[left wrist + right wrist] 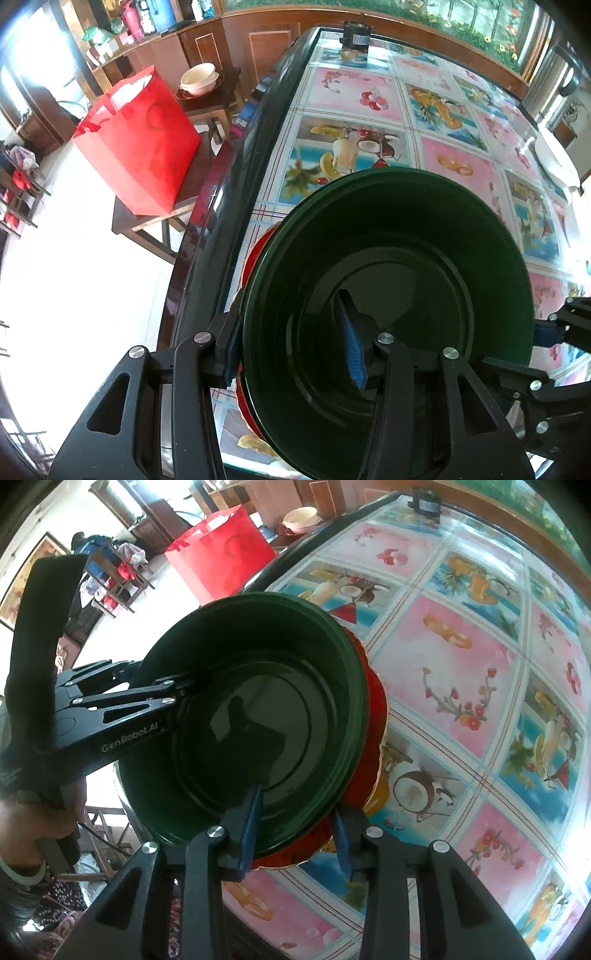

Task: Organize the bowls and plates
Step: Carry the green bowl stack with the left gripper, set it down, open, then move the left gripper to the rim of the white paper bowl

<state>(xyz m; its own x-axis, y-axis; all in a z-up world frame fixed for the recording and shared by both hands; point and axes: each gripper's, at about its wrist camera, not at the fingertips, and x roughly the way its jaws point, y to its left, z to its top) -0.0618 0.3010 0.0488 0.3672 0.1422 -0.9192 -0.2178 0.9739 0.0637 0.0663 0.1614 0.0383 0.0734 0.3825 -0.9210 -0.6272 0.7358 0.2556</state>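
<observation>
We see green bowl (255, 716) on red plate (373, 746) near table edge (221, 206), filling near ground. Left gripper (291, 343) straddles bowl wall at 9 o'clock, right gripper (295, 834) at 6. Open tablecloth (461, 672) from 12 to 4. Small black device (354, 35) at far 12. Red bag (140, 144) on stool off edge, 10 o'clock.

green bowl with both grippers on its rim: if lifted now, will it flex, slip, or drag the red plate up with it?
The green bowl looks rigid, so it probably won't flex. Its glossy, reflective inside suggests the pads could slip; the left gripper and right gripper straddle opposite rim sections, which should steady it. The red plate sits loose underneath, likely staying on the table.
</observation>
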